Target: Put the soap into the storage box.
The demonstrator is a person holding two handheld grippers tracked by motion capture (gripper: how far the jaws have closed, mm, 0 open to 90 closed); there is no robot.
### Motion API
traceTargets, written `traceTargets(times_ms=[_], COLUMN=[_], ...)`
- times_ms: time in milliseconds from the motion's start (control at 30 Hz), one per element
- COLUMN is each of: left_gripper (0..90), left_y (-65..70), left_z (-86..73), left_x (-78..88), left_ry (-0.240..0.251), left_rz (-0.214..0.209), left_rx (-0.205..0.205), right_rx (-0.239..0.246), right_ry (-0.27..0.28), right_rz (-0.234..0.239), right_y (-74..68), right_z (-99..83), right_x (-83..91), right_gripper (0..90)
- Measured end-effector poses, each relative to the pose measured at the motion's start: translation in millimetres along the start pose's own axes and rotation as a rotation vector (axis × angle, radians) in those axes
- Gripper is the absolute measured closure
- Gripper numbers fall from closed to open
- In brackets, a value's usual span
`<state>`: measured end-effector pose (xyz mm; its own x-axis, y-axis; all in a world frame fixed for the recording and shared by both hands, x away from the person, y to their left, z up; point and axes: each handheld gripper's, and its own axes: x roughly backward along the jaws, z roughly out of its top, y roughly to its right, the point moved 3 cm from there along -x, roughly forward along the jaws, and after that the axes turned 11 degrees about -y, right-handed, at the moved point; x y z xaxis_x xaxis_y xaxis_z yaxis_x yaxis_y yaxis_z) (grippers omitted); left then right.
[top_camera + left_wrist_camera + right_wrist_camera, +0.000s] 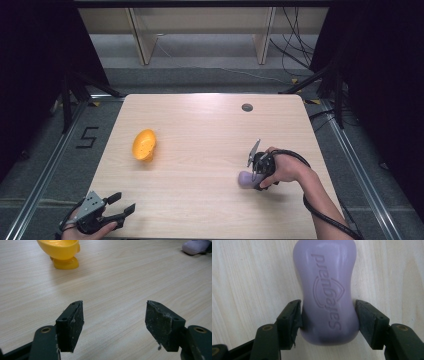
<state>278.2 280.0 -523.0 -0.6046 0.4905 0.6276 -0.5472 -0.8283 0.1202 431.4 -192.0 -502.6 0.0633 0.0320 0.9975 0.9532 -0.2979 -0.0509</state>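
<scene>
Purple soap bar (328,290) with embossed lettering lying flat on light wood table (249,277), near end sitting between the two black jaws of right gripper (328,317), both pads (289,317) pressed against its sides, far end reaching past top edge of frame.

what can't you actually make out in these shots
- Yellow dish: its top is cut off by the upper edge of the left gripper view.
- Purple soap: in the high view, partly hidden behind the right claw.
- Dark round spot on the table: too small to identify.
</scene>
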Motion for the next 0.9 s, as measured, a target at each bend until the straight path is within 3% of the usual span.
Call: traceTargets(times_ms=[133, 233, 333, 500, 533, 567, 633, 733, 800, 833, 867, 900], left_gripper=[30.5, 30.5, 30.5, 30.5, 30.5, 30.5, 30.5, 30.5, 30.5, 30.5, 30.5, 30.5], left_y=[0.5, 0.3, 0.6, 0.6, 0.3, 0.4, 0.4, 0.5, 0.3, 0.5, 0.6, 0.8], left_z=[-0.4, -0.5, -0.6, -0.8, -0.7, -0.8, -0.8, -0.8, -0.9, -0.9, -0.9, -0.9], left_x=[0.7, -0.1, -0.2, 0.0, 0.8, 0.8, -0.3, -0.2, -0.1, -0.1, -0.1, 0.3], left_ry=[-0.017, -0.005, -0.004, -0.014, -0.02, -0.021, -0.007, -0.005, -0.011, -0.011, -0.012, -0.018], left_rz=[0.011, -0.001, -0.003, 0.003, 0.009, 0.009, -0.006, -0.006, -0.005, -0.003, -0.001, 0.004], left_rx=[0.008, 0.008, 0.014, 0.007, 0.001, 0.005, 0.009, 0.011, 0.009, 0.009, 0.009, 0.009], right_rx=[0.008, 0.014, 0.007, 0.009, 0.062, 0.033, 0.077, 0.068, 0.086, 0.06, 0.078, 0.097], right_ry=[0.007, -0.028, -0.031, -0.041, -0.045, -0.048, -0.028, -0.006, 0.046, 0.064, 0.094, 0.088], right_rz=[0.001, 0.004, -0.003, -0.014, -0.03, -0.041, -0.056, -0.065, -0.067, -0.051, -0.041, -0.062], right_y=[-1.2, -1.4, -1.0, -2.0, -1.6, -3.8, -2.3, -2.8, -1.7, -2.8, -3.3, -1.0], right_z=[4.1, 6.1, 7.6, 9.1, 11.1, 10.4, 11.3, 8.9, 8.1, 6.8, 5.6, 4.0], right_x=[0.0, -2.2, -1.6, -0.5, -0.8, -0.1, -0.7, -0.4, -1.0, -1.1, -1.2, -1.5], right_gripper=[34.4, 34.1, 40.6, 41.6, 42.0, 42.1, 42.3, 42.7, 43.0, 43.1, 43.5, 43.8])
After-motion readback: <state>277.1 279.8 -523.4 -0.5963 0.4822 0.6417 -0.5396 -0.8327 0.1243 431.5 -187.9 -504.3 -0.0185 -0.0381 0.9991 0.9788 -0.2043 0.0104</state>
